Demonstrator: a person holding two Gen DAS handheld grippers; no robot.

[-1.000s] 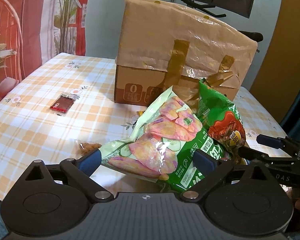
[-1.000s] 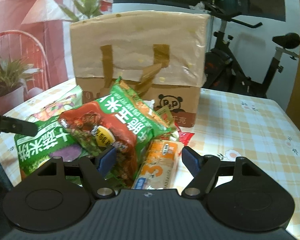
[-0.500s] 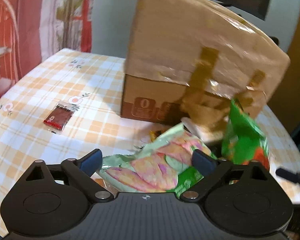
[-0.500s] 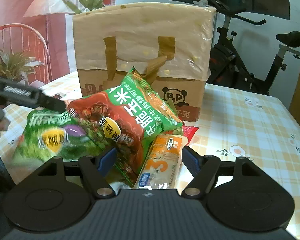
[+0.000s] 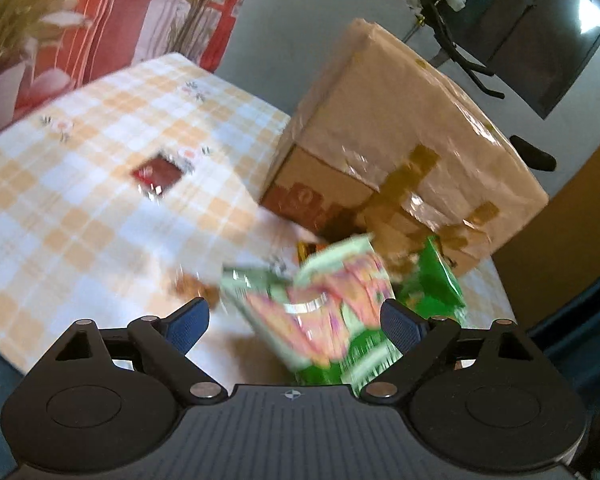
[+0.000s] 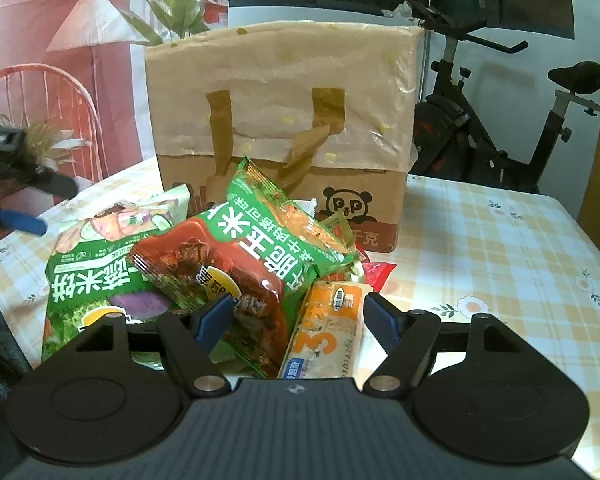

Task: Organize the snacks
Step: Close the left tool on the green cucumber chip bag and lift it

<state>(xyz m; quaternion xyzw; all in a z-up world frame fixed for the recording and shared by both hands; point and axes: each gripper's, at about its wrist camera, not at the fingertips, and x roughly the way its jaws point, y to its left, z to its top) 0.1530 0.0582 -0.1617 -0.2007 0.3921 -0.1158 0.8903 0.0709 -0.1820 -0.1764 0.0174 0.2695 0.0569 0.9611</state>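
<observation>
Left tongs [image 5: 294,318] stood released, having just narrowed slightly, around a pale-green crinkly rice-cracker bag [image 5: 320,320]; right tongs [image 6: 298,316] hung released over the snack pile on the checked counter [image 6: 500,248]. Best: clamp squarely mid-bag, avoid crushing.

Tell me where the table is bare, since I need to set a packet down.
Bare tablecloth lies right of the cardboard box, and more surrounds the small red packet. The snack pile before the box is crowded.
</observation>
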